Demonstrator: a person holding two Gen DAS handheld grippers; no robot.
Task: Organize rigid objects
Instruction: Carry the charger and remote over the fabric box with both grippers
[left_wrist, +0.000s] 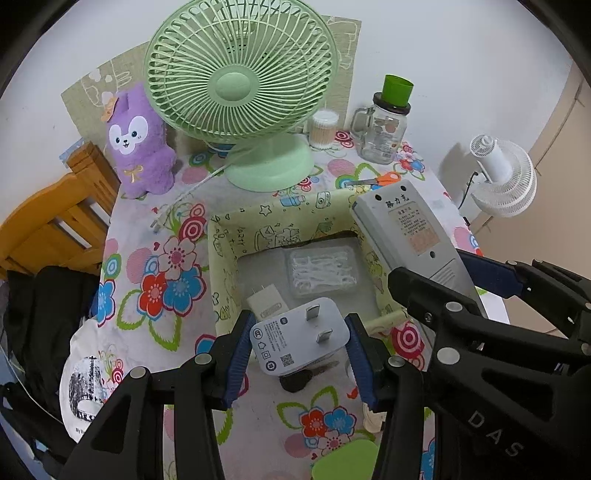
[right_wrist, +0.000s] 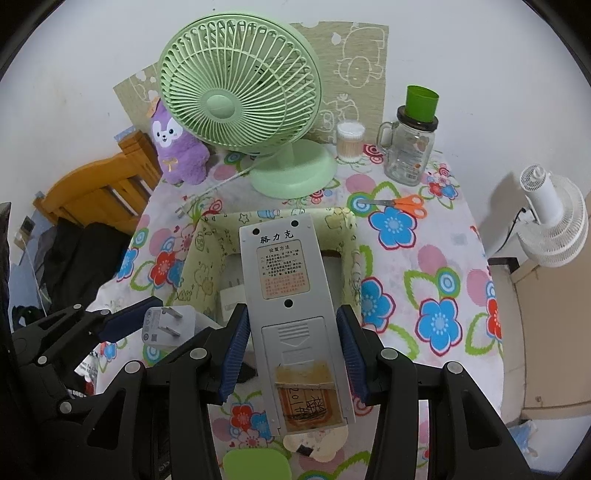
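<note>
A small table under a flowered cloth (right_wrist: 436, 258) stands against a pale wall, with a green desk fan (left_wrist: 236, 74) at the back and a fabric storage box (left_wrist: 221, 258) in the middle of the cloth.

The left gripper (left_wrist: 299, 350) is clamped on a white plug adapter (left_wrist: 299, 332), its blue pads pressing the adapter's two sides, prongs facing the camera. The right gripper (right_wrist: 291, 350) is clamped on a grey remote control (right_wrist: 284, 288), back side up.

The relation that matters: the box opening lies toward 12 o'clock from both grippers, just beyond and below the held things. The remote's long axis runs from 6 to 12 o'clock in the right wrist view, so its far end already overhangs the box while its near end sits between the pads. The adapter hangs at the box's near wall, at about 6 o'clock from the opening. The left hand looks slightly the nearer to a drop, though the fisheye bend makes that hard to judge.

Counted in the box: one white charger (left_wrist: 266, 299) and one clear case of floss picks (left_wrist: 321, 273).

On the cloth:
- one pair of orange scissors (right_wrist: 402, 203) at 2 o'clock from the box
- one glass jar (left_wrist: 380, 136) with a green cup on top
- one tub of cotton swabs (left_wrist: 324, 129)
- one purple plush toy (left_wrist: 140, 147)
- one dark key (left_wrist: 295, 380) below the adapter

A second, white fan (right_wrist: 554, 229) stands off the table at 3 o'clock.
</note>
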